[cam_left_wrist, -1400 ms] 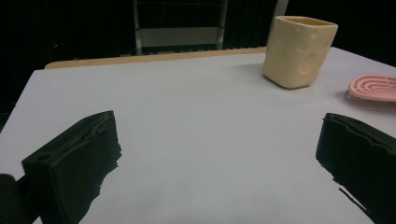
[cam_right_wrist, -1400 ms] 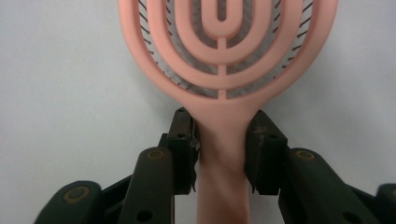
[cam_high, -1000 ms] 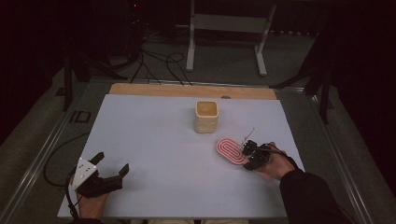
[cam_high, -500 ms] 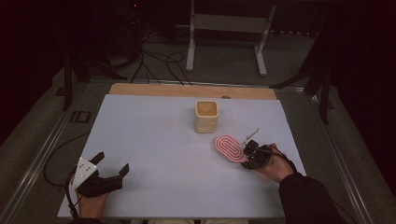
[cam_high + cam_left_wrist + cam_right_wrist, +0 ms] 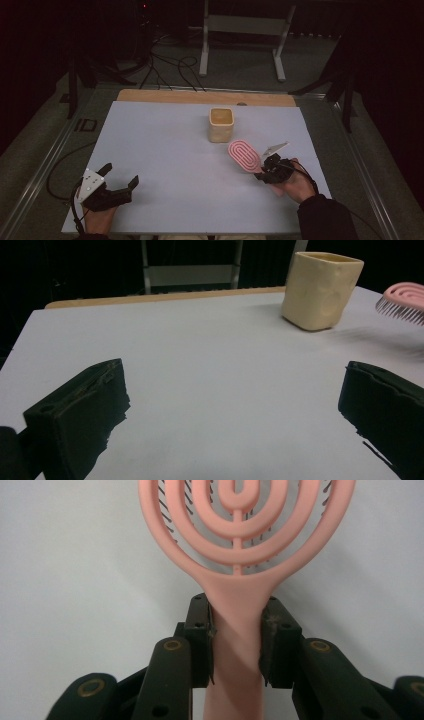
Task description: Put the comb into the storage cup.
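A pink hairbrush (image 5: 243, 155) with an oval vented head is held just above the white table, right of centre. My right gripper (image 5: 265, 172) is shut on its handle (image 5: 236, 645), the head (image 5: 245, 515) pointing away from me with bristles facing down. A cream square cup (image 5: 221, 125) stands upright beyond the brush, towards the table's middle back. The cup (image 5: 322, 289) and the brush's bristled edge (image 5: 402, 305) appear at the right of the left gripper view. My left gripper (image 5: 120, 181) rests open at the near left corner, nothing between its jaws.
The white table top (image 5: 175, 150) has a wooden strip (image 5: 200, 97) along its far edge. Cables and a metal stand (image 5: 240, 30) lie on the dark floor beyond. A cable (image 5: 55, 175) trails off the table's left side.
The right gripper has lifted and shifted the brush slightly left and toward the cup. The left gripper has stayed put.
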A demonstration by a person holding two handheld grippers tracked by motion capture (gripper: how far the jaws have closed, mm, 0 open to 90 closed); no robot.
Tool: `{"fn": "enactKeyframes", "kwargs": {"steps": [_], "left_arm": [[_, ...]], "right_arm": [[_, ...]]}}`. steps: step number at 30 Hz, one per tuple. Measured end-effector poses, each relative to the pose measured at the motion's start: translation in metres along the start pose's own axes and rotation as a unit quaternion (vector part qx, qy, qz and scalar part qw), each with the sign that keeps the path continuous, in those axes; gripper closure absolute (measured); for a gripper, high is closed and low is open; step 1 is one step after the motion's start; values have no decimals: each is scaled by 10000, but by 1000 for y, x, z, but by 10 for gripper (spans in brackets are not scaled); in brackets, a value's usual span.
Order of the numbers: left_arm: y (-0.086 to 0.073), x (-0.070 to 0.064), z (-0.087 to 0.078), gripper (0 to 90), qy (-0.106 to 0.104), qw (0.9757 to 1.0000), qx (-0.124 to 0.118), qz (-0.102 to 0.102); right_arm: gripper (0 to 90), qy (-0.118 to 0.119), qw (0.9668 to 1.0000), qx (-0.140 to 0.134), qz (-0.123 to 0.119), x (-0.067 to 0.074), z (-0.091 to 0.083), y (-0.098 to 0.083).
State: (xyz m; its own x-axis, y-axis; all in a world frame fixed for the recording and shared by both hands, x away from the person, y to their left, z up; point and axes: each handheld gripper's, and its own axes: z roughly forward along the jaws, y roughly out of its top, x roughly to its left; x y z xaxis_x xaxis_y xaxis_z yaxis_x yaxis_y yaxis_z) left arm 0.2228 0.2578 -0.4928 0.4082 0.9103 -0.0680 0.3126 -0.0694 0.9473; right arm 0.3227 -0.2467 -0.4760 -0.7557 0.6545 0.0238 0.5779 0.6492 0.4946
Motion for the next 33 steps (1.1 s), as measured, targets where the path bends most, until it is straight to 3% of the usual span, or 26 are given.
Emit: {"fn": "enactKeyframes", "kwargs": {"steps": [8,9,15,20,27,33], "left_arm": [[0,-1,1,0,-9,10000,28,10],[0,0,1,0,-4,10000,14,-10],[-1,0,1,0,-3,10000,37,-6],[-1,-2,3,0,-28,10000,80,33],[0,-4,6,0,-104,9999,95,34],[0,-7,9,0,-183,9997,166,32]], "right_arm": [[700,26,9981,-609,89,8,-9,-2],[700,5,9964,-841,107,11,-11,-3],[700,-96,9925,-1218,49,18,-20,-3],[700,-112,9863,-1638,140,18,-32,-8],[700,-77,9840,-1780,100,20,-36,-8],[700,-26,9834,-1812,20,28,-28,-4]]}}
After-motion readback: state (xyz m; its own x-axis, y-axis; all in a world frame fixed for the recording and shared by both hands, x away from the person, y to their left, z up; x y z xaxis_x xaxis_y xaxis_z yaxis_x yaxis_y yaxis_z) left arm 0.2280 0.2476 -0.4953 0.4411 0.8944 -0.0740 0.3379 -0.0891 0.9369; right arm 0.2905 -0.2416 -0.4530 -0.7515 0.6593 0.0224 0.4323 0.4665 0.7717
